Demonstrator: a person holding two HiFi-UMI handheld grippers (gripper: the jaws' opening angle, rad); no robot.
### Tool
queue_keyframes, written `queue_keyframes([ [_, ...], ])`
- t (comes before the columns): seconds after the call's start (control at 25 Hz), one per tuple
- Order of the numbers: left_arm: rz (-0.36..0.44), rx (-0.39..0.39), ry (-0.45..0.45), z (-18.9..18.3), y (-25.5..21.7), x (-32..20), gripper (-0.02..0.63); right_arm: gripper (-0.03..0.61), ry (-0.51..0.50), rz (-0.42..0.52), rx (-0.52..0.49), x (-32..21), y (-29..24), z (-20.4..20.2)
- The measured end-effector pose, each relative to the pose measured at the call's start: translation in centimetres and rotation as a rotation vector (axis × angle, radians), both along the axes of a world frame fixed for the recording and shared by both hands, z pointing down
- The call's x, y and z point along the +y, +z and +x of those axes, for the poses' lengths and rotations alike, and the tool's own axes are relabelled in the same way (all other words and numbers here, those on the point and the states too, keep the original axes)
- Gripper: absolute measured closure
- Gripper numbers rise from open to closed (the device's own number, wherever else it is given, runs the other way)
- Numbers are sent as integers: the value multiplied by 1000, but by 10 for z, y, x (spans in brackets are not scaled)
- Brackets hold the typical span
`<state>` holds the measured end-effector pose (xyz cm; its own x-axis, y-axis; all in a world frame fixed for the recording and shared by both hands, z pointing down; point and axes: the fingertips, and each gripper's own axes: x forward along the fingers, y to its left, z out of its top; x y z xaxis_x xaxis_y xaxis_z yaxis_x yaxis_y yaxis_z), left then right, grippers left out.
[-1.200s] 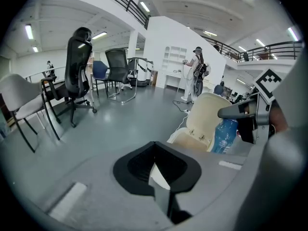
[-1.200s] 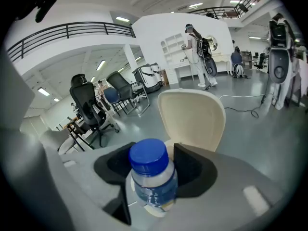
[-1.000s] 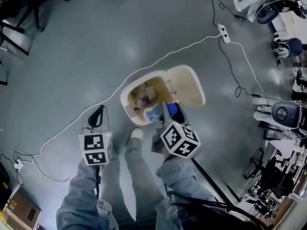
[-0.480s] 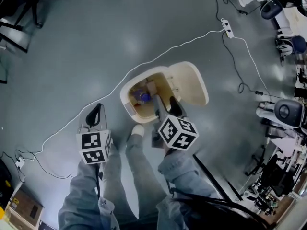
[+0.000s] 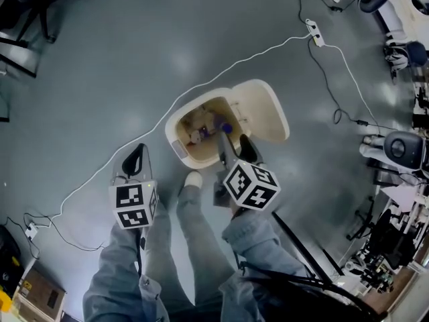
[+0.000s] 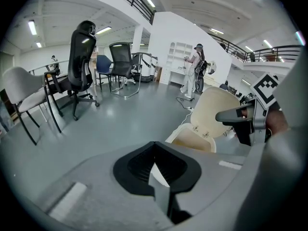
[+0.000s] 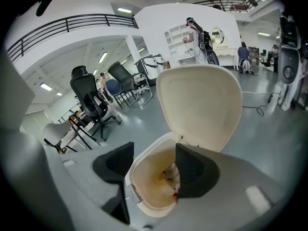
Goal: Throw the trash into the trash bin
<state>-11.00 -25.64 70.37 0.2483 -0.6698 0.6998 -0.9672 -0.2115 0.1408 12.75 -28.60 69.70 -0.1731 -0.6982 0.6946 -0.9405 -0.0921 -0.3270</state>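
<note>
Right gripper (image 7: 155, 170) is spread wide with nothing between the jaws. You look straight past the pads into the trash bin (image 7: 149, 177). Left gripper (image 6: 155, 170) has its jaws pressed together on nothing and hangs off to the bin's left, apart from it.

The right gripper view is the only one that really gets inside. The trash (image 7: 168, 174) sits at the bottom toward the far wall, with a small red bit by the right pad. The left gripper view gets none of that. It has only the bin's top edge and the raised lid (image 6: 214, 110), plus the right gripper poking in from the right and some office chairs (image 6: 82, 57) further back. The head view adds the layout from above: right gripper over the bin's near right edge, left gripper over bare floor, and a shoe (image 5: 193, 180) right at the bin's near edge.

A second ago a blue-and-clear piece was between the right jaws at that same edge. Now it's down in the bin with the rest, with a blue bit (image 5: 226, 127) showing on the lid side.

The bin's mouth faces up, and the lid stands open at the far edge with its inside toward the person. From above, bin plus lid run lower left to upper right. Which way the dropped piece lies, I can't tell.
</note>
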Motion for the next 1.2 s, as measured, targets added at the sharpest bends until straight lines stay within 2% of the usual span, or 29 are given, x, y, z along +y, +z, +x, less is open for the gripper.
queue_keyframes([
  [0.36,8,4,19,3,-9,-2,604,304,38,-8,-4,11,-5,2],
  [0.56,27,8,42,7,-32,-8,604,305,57,5,-10,15,-25,-1],
  [0.76,82,3,66,3,-73,-20,604,313,54,3,17,26,-50,-3],
  [0.88,96,9,48,-3,-102,-23,604,317,45,4,27,37,-72,-4],
  [1.0,92,54,27,3,-133,-18,604,353,51,13,29,49,-100,-3],
  [1.08,103,71,47,11,-158,-14,604,362,79,26,22,57,-120,-1],
  [1.2,121,91,74,23,-195,-6,604,415,120,40,4,71,-152,2],
])
